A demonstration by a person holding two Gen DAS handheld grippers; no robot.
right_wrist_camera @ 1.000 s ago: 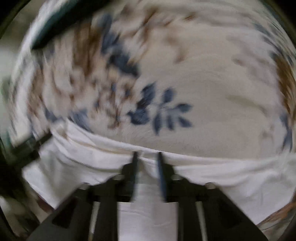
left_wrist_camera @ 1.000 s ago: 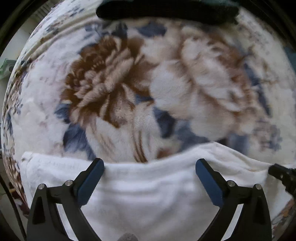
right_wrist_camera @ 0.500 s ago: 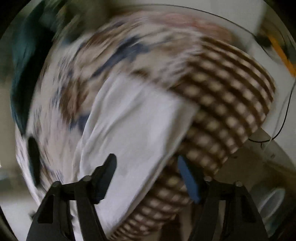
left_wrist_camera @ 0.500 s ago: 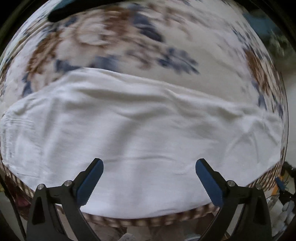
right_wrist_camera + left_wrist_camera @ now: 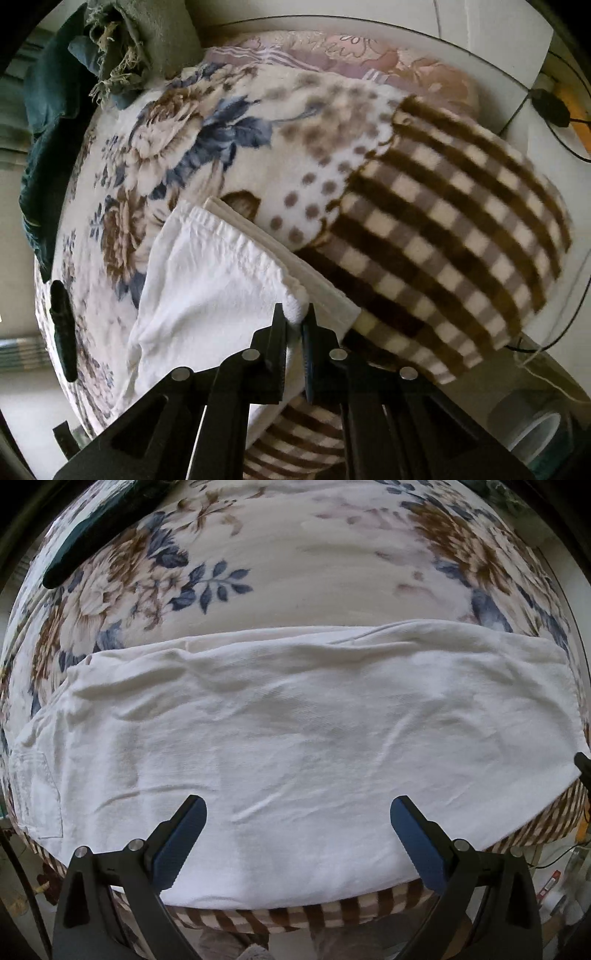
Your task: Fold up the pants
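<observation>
White pants lying across frame middle on floral blanket; left hand-held gripper hovering released above lower edge; right hand-held gripper, jaws just closing, clenching waistband corner.

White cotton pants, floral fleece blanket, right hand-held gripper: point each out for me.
White cotton pants (image 5: pixel 314 738): left wrist view, middle of the cloth.
Floral fleece blanket (image 5: pixel 332 565): left wrist view, bare cream area.
Right hand-held gripper (image 5: pixel 294 321): right wrist view, between fingertips.

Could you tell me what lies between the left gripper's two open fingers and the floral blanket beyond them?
In the left wrist view, only the white pants lie there, spread flat below the open left gripper, short of the floral blanket.
</observation>
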